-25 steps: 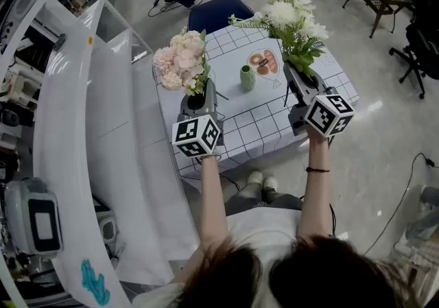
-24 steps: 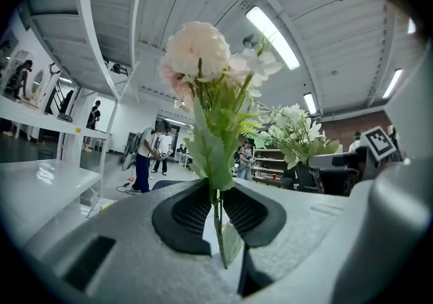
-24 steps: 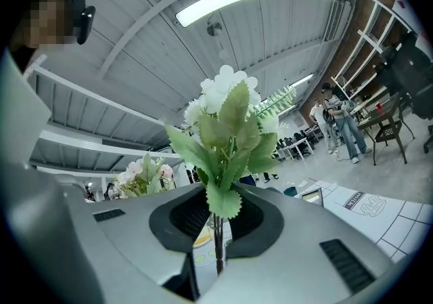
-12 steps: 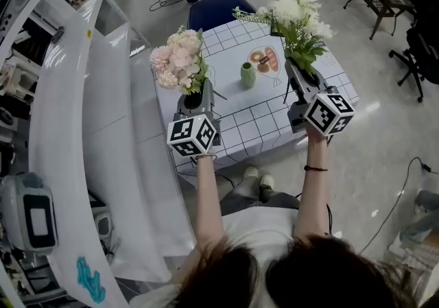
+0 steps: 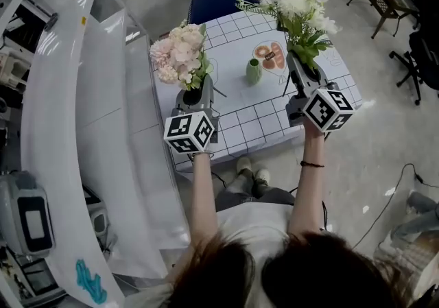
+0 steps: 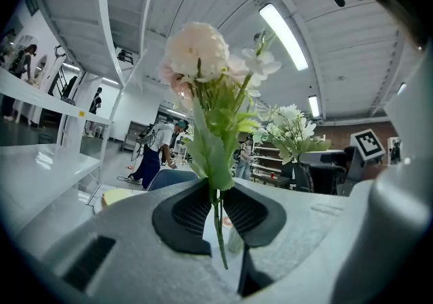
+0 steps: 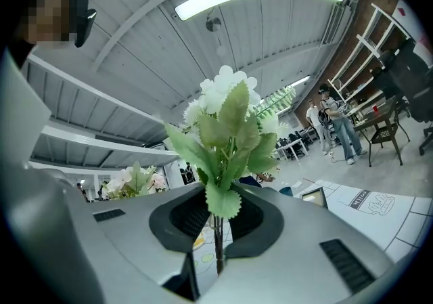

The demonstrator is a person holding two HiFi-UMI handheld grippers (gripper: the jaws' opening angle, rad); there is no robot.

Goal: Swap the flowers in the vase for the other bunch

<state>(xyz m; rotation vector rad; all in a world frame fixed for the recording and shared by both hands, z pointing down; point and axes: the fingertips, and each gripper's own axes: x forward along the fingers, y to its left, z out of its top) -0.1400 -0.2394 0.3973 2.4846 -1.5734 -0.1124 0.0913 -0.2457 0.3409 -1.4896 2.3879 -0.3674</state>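
Over the table's left edge my left gripper (image 5: 195, 97) is shut on the stems of a pink flower bunch (image 5: 177, 55), held upright in the air. In the left gripper view the pink bunch (image 6: 203, 72) rises from between the black pads (image 6: 186, 214). My right gripper (image 5: 304, 73) is shut on the stems of a white flower bunch (image 5: 298, 12), also upright, above the table's right side. The white bunch (image 7: 226, 123) fills the right gripper view. A small green vase (image 5: 254, 70) stands on the checked tablecloth (image 5: 247, 121) between the two bunches, with no flowers in it.
A plate with food (image 5: 269, 56) lies just right of the vase. A blue chair (image 5: 218, 1) stands behind the table. A white curved shelf (image 5: 75, 128) runs along the left. People stand on the floor at the back.
Both grippers with their bunches have shifted a little across the table; the left one has sunk slightly. The head view has moved, showing the table nearer the top.
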